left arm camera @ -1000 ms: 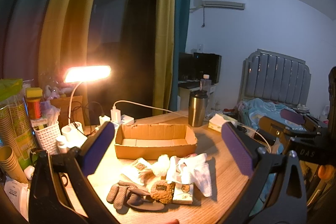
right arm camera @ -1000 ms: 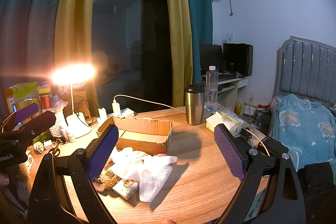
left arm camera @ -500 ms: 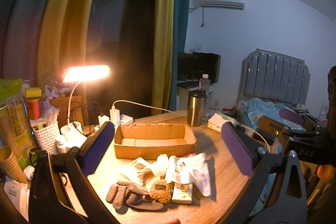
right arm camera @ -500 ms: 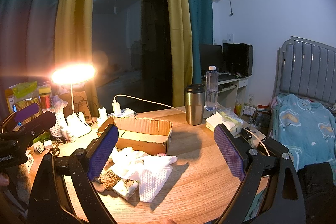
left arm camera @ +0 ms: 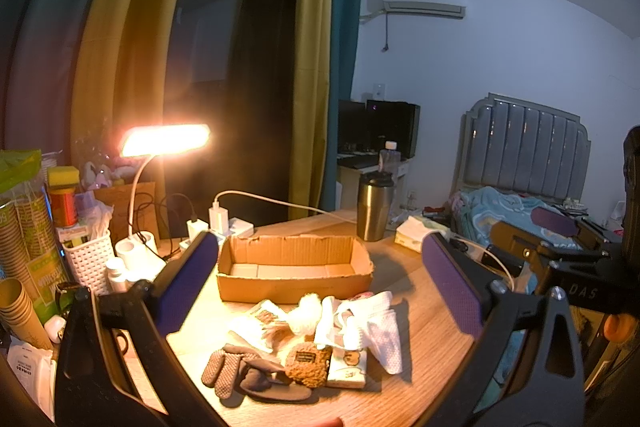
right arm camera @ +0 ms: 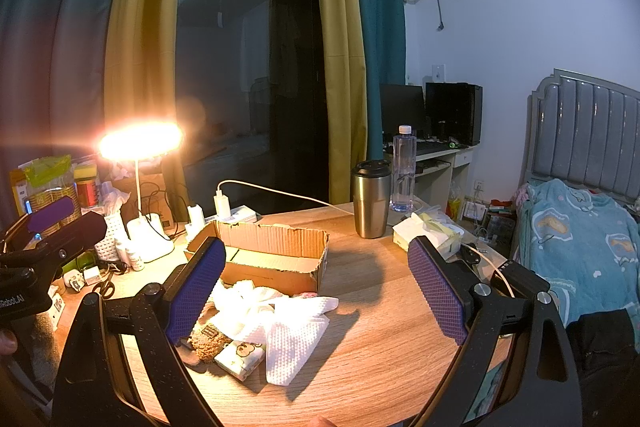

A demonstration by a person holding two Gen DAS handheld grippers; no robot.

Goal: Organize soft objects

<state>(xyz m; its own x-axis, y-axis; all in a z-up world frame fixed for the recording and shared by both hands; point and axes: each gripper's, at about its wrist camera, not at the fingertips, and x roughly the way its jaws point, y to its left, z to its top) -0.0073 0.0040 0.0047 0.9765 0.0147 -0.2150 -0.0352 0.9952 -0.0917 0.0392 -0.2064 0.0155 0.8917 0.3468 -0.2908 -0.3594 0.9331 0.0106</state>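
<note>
A heap of soft things lies on the wooden table in front of an open, empty cardboard box (left arm camera: 294,269) (right arm camera: 272,259). In the heap are brown gloves (left arm camera: 234,371), a brown fuzzy pouch (left arm camera: 308,363) (right arm camera: 206,341), white cloths (left arm camera: 372,323) (right arm camera: 296,331), a white pompom (left arm camera: 306,315) and a small tissue pack (left arm camera: 347,367) (right arm camera: 240,357). My left gripper (left arm camera: 320,287) hovers open above the heap with nothing between its purple pads. My right gripper (right arm camera: 316,291) is also open and empty, to the right of the heap. Each gripper shows at the edge of the other's view.
A lit desk lamp (left arm camera: 164,141) stands at the back left among a white basket (left arm camera: 90,261), paper cups (left arm camera: 18,311), chargers and cables. A steel tumbler (right arm camera: 370,201), a water bottle (right arm camera: 402,169) and a tissue box (right arm camera: 428,233) stand at the back right. A bed (right arm camera: 580,239) lies to the right.
Both views have hardly shifted; the grippers stay open and the heap and box lie as before.
</note>
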